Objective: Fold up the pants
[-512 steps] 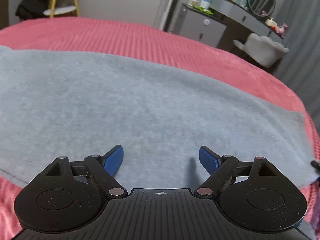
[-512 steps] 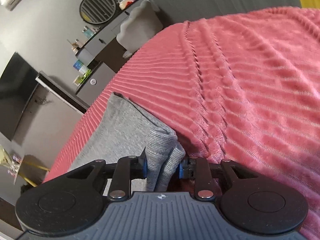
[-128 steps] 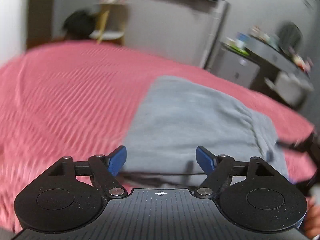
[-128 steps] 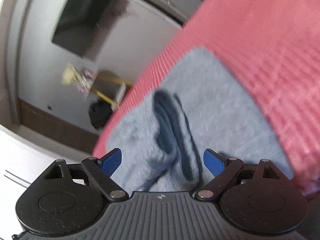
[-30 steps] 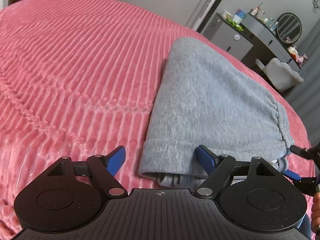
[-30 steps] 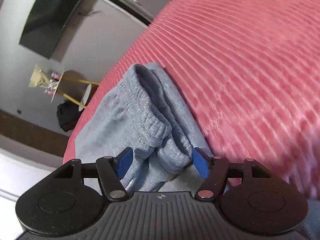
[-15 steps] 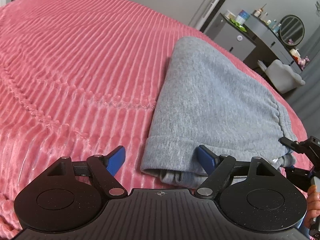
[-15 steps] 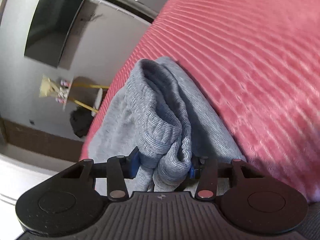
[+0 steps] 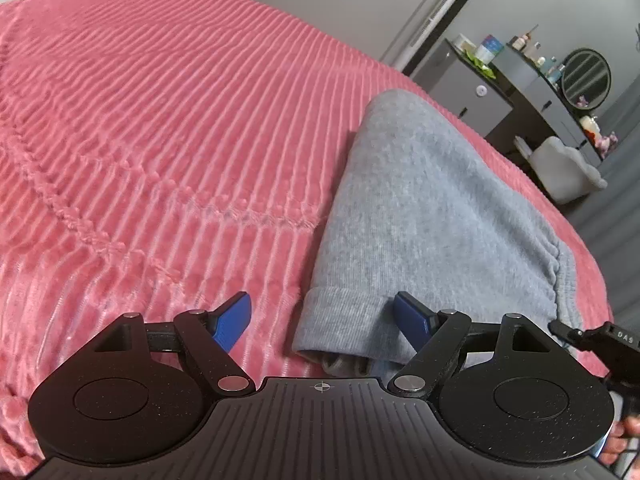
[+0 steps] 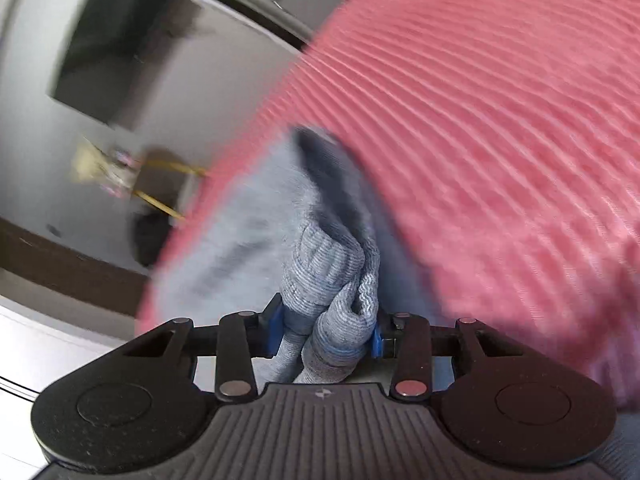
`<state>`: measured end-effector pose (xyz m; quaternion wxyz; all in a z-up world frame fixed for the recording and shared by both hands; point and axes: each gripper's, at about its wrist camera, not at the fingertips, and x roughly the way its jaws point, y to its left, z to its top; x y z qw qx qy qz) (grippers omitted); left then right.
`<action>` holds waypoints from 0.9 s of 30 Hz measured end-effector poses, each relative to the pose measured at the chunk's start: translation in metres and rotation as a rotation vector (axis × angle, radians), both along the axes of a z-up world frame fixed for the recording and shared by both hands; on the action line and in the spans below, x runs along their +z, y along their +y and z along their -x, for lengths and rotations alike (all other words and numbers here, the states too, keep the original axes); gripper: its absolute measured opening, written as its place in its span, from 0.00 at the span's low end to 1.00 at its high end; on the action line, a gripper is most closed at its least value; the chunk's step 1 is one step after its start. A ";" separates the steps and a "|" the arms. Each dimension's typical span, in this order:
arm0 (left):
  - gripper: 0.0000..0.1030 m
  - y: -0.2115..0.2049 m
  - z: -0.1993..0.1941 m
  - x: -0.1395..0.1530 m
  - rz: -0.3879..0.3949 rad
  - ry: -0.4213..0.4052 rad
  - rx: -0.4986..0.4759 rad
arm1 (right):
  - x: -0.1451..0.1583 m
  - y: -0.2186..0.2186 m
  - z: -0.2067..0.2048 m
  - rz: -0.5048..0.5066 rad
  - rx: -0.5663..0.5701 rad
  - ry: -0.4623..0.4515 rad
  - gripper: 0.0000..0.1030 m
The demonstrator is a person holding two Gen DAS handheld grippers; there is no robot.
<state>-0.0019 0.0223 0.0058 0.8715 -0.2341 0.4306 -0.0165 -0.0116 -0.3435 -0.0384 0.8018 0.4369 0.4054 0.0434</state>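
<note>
Pink ribbed bedspread (image 9: pixel 168 128) — beyond it a grey dresser (image 9: pixel 516 92), round mirror (image 9: pixel 586 79), white chair (image 9: pixel 566 174).

The pants (image 9: pixel 432 216) are light grey, soft knit, folded into a thick stack that lies on the pink ribbed bed (image 9: pixel 160 140) toward its right side. In the left wrist view the far end is a rounded fold, the near left corner shows a ribbed cuff (image 9: pixel 340 320) with more layers under it, and the gathered elastic waistband (image 9: pixel 560 272) runs along the near right edge. In the right wrist view the ribbed edges bunch together, raised off the bed.
</note>
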 end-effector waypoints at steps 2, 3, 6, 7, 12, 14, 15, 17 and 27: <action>0.81 0.000 -0.001 0.002 0.009 0.000 -0.015 | 0.002 -0.001 -0.005 -0.015 0.013 0.017 0.41; 0.81 0.000 -0.001 0.003 0.020 -0.005 -0.022 | 0.006 0.000 -0.008 0.013 0.035 0.017 0.43; 0.81 0.003 -0.004 0.006 0.040 -0.009 -0.041 | 0.018 0.000 -0.013 0.070 0.095 0.018 0.53; 0.81 0.004 -0.007 0.007 0.049 -0.006 -0.045 | 0.022 -0.003 -0.015 0.083 0.101 0.010 0.57; 0.82 -0.004 -0.028 0.004 0.076 0.024 -0.112 | 0.033 -0.021 -0.017 0.149 0.100 -0.065 0.76; 0.83 -0.011 -0.042 -0.001 0.078 0.058 -0.142 | 0.025 -0.026 -0.024 0.089 0.134 -0.066 0.78; 0.83 -0.016 -0.049 -0.003 0.065 0.073 -0.158 | 0.021 -0.027 -0.031 0.067 0.149 -0.062 0.78; 0.85 -0.026 -0.062 -0.005 0.030 0.088 -0.189 | 0.011 -0.028 -0.044 0.033 0.181 -0.041 0.78; 0.92 -0.045 -0.114 -0.019 0.008 0.109 -0.269 | -0.005 -0.008 -0.078 -0.012 0.315 -0.056 0.81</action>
